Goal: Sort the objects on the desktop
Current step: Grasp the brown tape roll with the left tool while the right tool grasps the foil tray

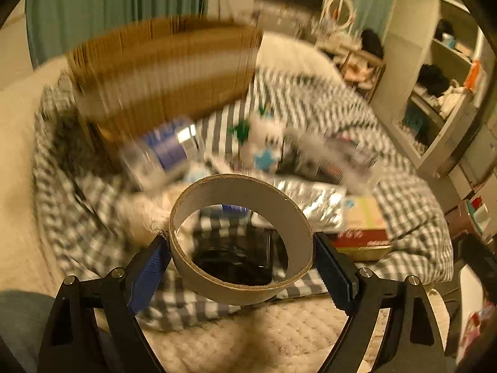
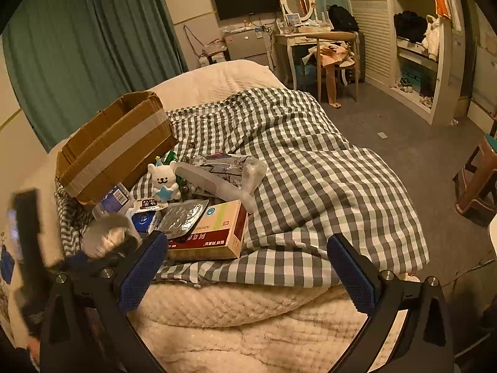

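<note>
- The left claw (image 1: 242, 267) is clenched on a cardboard tape ring (image 1: 240, 239), one blue ribbed pad pressed to each side of it; the ring hangs in the air above the near end of the clutter.
- The right claw (image 2: 245, 267) is released, its jaws spread wide with nothing between them, over the near edge of the bed (image 2: 248, 310).
- Sorting looks barely begun: only the ring is lifted, and the pile still lies on the checked cloth (image 2: 310, 171).
- Left to sort, as far as I can see: a white bear figure (image 2: 163, 180), a pale comb (image 2: 198, 177), a silver foil pouch (image 2: 183, 217), a red-and-cream medicine box (image 2: 214, 233), and small blue packets.
- A corrugated cardboard box (image 2: 115, 143), banded with pale tape, stands open at the far left of the pile, likely the destination; its inside is hidden.
- The ring is stiff, smooth-walled and rough-edged; the bed cover is soft and quilted; the pouch is crinkled and shiny.
</note>
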`<state>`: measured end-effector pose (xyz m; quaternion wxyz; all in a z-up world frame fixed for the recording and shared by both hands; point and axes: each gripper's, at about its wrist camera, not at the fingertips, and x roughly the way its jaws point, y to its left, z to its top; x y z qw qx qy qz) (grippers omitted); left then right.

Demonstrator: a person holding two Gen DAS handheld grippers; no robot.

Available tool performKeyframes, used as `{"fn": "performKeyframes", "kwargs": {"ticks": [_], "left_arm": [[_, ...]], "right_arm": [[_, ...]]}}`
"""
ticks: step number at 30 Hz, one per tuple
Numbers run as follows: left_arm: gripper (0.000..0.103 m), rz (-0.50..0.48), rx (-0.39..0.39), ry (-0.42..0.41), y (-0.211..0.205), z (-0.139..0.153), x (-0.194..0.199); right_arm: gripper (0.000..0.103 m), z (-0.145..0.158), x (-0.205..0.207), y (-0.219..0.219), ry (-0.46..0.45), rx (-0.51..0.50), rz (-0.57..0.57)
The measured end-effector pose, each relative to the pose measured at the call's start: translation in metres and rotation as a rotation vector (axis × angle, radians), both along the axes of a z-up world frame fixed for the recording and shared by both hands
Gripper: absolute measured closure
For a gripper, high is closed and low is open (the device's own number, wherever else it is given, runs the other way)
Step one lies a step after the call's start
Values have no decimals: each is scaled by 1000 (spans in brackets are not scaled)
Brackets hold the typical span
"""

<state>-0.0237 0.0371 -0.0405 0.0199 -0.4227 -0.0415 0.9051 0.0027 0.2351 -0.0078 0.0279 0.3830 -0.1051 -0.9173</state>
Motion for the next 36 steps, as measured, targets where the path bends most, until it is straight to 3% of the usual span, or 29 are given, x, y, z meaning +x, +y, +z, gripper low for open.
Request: {"fn": "performKeyframes", "kwargs": {"ticks": [5, 10, 15, 18, 23, 27, 30, 34, 36], "left_arm": [[12, -17, -29, 108, -13, 38, -4], [12, 64, 12, 95, -38, 38, -38], [12, 200, 53, -8, -60, 14, -49], [12, 239, 61, -24, -66, 6, -49], [12, 238, -5, -24, -56, -1, -55], [12, 218, -19, -59, -54, -11, -61], [12, 226, -1, -61, -57, -13, -63], [12, 230, 18, -90, -59, -20, -67], [12, 230, 20, -97, -58, -21, -68]], "right_arm": [[0, 0, -5, -15, 11, 22, 46], [0, -5, -21, -46, 19, 66, 150], [0, -15, -50, -75, 5, 133, 349], [0, -23, -80, -89, -62, 213, 536], [0, -31, -120, -116, -151, 318, 720], [1, -61, -137, -146, -261, 448, 868], [1, -88, -146, -157, -319, 541, 916], [1, -106, -156, -154, -395, 522, 919], [13, -109, -154, -154, -390, 518, 918]]}}
